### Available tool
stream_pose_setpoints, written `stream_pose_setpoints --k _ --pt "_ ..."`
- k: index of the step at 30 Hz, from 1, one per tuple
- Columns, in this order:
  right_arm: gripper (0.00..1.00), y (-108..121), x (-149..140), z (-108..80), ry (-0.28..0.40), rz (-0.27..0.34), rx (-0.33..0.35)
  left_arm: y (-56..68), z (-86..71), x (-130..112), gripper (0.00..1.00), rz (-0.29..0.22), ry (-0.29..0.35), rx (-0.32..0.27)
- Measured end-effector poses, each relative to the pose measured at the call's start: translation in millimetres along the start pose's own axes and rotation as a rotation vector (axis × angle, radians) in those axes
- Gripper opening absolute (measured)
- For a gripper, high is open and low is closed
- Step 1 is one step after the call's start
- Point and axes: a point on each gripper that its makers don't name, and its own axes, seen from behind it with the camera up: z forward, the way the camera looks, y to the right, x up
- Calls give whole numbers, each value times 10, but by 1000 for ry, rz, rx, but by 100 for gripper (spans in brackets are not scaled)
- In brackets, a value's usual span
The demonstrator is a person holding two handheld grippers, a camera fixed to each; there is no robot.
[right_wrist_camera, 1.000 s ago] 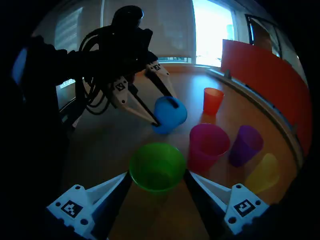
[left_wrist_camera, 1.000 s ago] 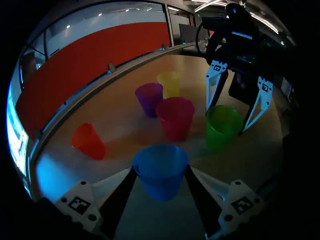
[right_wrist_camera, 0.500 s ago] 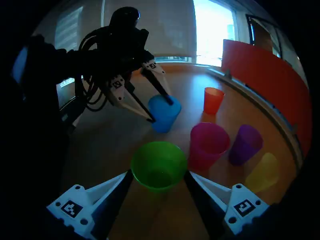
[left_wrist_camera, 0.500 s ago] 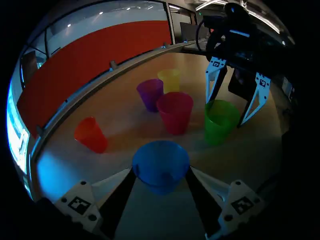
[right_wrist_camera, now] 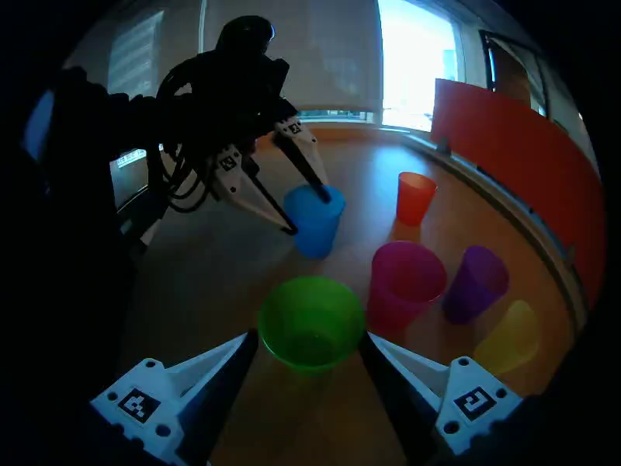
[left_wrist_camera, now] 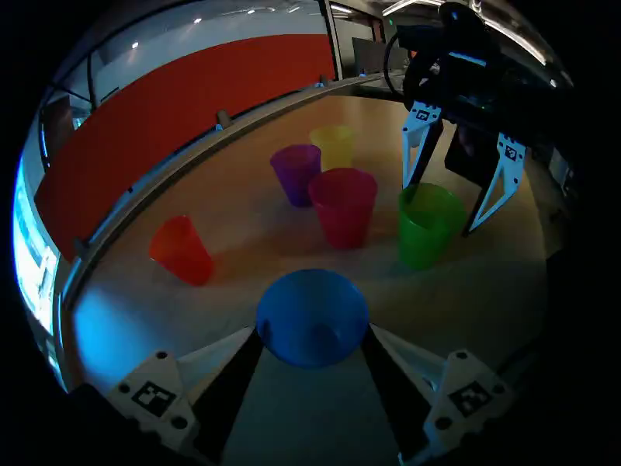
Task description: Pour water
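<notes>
Cups (left_wrist_camera: 342, 206) clustered on table (left_wrist_camera: 241, 194), wall (left_wrist_camera: 178, 93) behind

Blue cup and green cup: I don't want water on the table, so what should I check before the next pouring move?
1. Left gripper fingers on both sides of the blue cup: ok.
2. Right gripper fingers on both sides of the green cup: ok.
3. Both cups upright, mouths up: ok.
4. Water level in either cup: cannot tell; the insides are too dim.
5. Room around the green cup: not ok; the pink cup stands close beside it.
6. Open table between the two held cups: ok.
</notes>
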Motion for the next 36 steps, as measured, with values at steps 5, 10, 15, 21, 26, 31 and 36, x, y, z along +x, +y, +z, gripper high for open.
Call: stream_pose_setpoints --k 5,10,15,21,26,31,36 --pt "98 5 8 -2 -1 -3 -1 -5 -3 -27 86 -11 -7 0" --pt "99 6 7 0 -2 -5 -1 -14 1 -65 88 -22 -16 0" --pt "99 3 5 -1 -4 -5 -1 -9 9 -105 89 -25 -28 -3" --pt "99 -1 12 -10 -5 -8 0 0 -20 -84 89 -51 -23 -15" --pt "99 -4 14 -20 -6 -11 -3 -8 -46 -111 89 -54 -32 -14" --pt "99 -7 17 -36 -7 -13 -5 -13 -75 -106 89 -49 -31 -11" --pt "99 -8 27 -58 -8 -17 -9 -25 -118 -100 89 -56 -27 -6"
